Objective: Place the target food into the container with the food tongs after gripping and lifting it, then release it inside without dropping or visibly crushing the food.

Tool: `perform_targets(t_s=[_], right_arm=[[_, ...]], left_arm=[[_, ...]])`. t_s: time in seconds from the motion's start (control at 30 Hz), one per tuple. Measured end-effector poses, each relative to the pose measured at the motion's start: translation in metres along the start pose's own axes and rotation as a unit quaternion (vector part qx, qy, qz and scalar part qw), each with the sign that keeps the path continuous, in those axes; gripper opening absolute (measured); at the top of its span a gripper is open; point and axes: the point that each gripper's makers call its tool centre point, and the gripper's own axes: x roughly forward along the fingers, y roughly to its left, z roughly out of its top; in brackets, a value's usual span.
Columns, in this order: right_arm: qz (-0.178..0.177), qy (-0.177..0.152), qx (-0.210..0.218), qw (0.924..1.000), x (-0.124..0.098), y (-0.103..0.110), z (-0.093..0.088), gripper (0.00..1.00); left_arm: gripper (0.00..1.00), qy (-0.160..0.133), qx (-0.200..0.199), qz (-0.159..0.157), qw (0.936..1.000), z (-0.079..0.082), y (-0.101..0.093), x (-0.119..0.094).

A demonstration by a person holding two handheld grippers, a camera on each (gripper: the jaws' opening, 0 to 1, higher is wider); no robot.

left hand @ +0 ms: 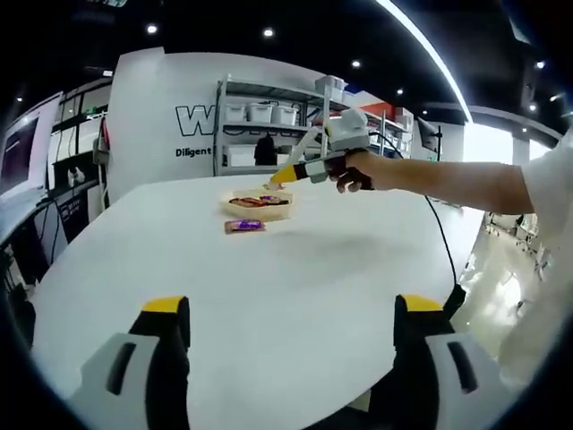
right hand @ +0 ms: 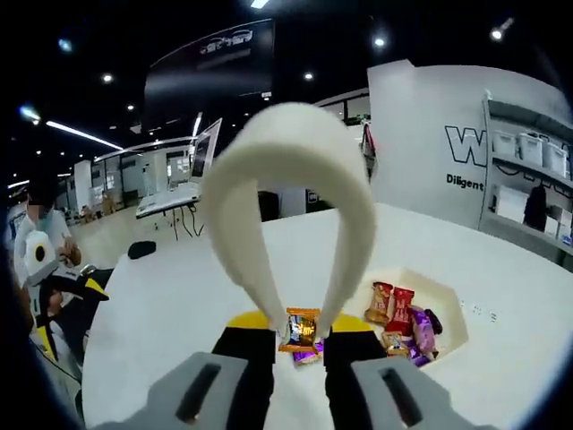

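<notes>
Your right tongs are clenched on the white food tongs, squeezing its two arms inward so that its tips pinch an orange wrapped snack between them. That is why the white loop arches up ahead of the jaws: the grip sits low on the arms, near the tips, where a small squeeze gives you control without flattening the wrapper. The snack looks whole and uncrushed. A purple wrapped piece shows just under it; I cannot tell whether the two touch.

The container lies to the right of the food tongs' tips in the right gripper view, already holding several wrapped sweets, so the snack is not over it yet by that view. From the left gripper view, your hand carries the right tongs above the container, well off the surface, which suggests the lift is done and the carry is under way. One loose snack rests on the surface just beside the container.

Your left tongs are released, jaws wide apart and holding nothing, kept low and well back from the container, probably so as to stay out of the working arm's way
</notes>
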Motion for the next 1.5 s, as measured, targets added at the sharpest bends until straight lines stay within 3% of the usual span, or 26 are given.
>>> perform_targets(t_s=[0.33, 0.6, 1.1, 1.5], right_arm=[[-0.018, 0.006, 0.015, 0.9997, 0.009, -0.013, -0.007, 0.11], [-0.005, 0.015, 0.013, 0.9998, 0.014, -0.009, -0.016, 0.11], [-0.012, 0.046, 0.033, 0.9984, -0.012, -0.016, -0.063, 0.13], [-0.013, 0.05, 0.037, 0.998, -0.023, -0.012, -0.075, 0.13]], left_arm=[[0.93, 0.008, -0.002, 0.002, 1.0, -0.005, 0.006, 0.006], [0.92, 0.016, -0.003, 0.005, 0.9999, -0.008, 0.009, 0.008], [0.92, 0.016, -0.002, -0.008, 0.9998, -0.009, 0.0, 0.015], [0.92, 0.014, -0.003, -0.015, 0.9998, -0.01, -0.007, 0.014]])
